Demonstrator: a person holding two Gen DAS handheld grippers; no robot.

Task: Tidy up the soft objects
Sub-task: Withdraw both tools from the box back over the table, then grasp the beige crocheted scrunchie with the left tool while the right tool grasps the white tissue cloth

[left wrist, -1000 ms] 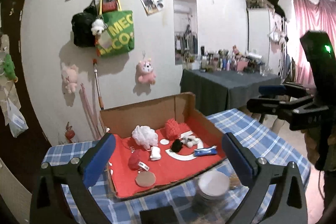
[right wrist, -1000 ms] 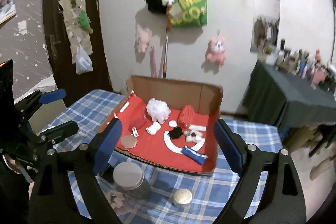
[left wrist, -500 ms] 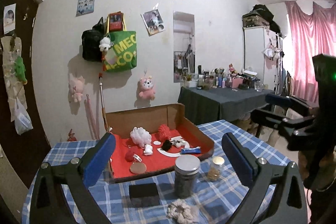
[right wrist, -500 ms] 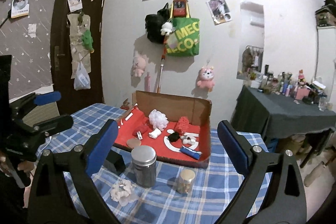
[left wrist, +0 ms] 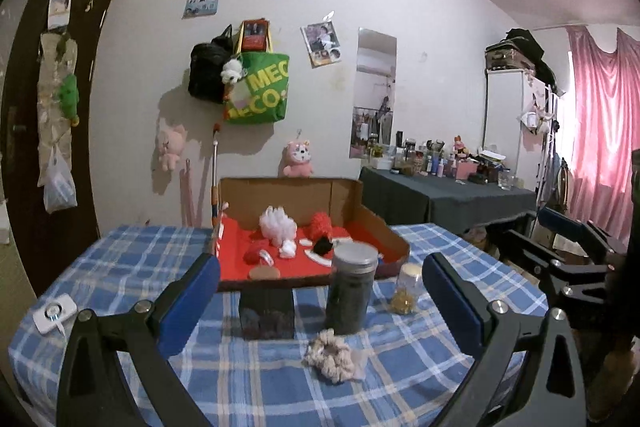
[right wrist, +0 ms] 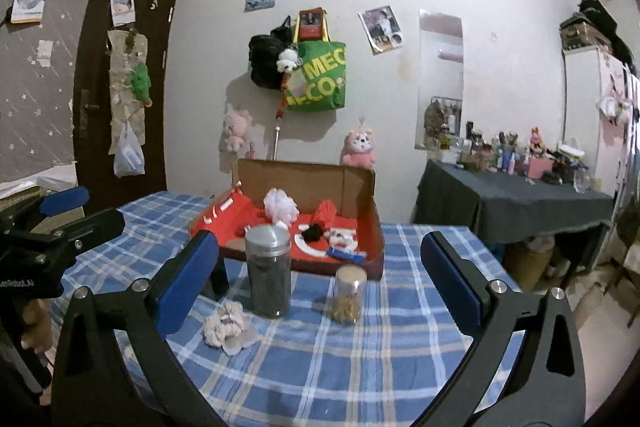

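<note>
A beige scrunchie (left wrist: 330, 355) lies on the blue checked tablecloth near the front; it also shows in the right wrist view (right wrist: 223, 323). Behind it stands a cardboard box with a red lining (left wrist: 236, 259), holding a white puff (left wrist: 277, 225), a red puff (left wrist: 320, 223), a dark red ball (left wrist: 255, 255), a small white roll and a black scrunchie (left wrist: 322, 247). The box also shows in the right wrist view (right wrist: 370, 203). My left gripper (left wrist: 320, 301) is open and empty, above the table's near side. My right gripper (right wrist: 320, 281) is open and empty too.
A tall dark jar with a metal lid (left wrist: 351, 289) and a small jar of gold bits (left wrist: 405, 287) stand in front of the box. A black block (left wrist: 267, 313) sits left of them. A white gadget (left wrist: 54, 313) lies at the table's left edge. A dark-clothed side table (right wrist: 512, 203) stands right.
Both grippers have pulled back and away from the box. The jars, the black block and the beige scrunchie have come into view in front of it. Both grippers stay open.
</note>
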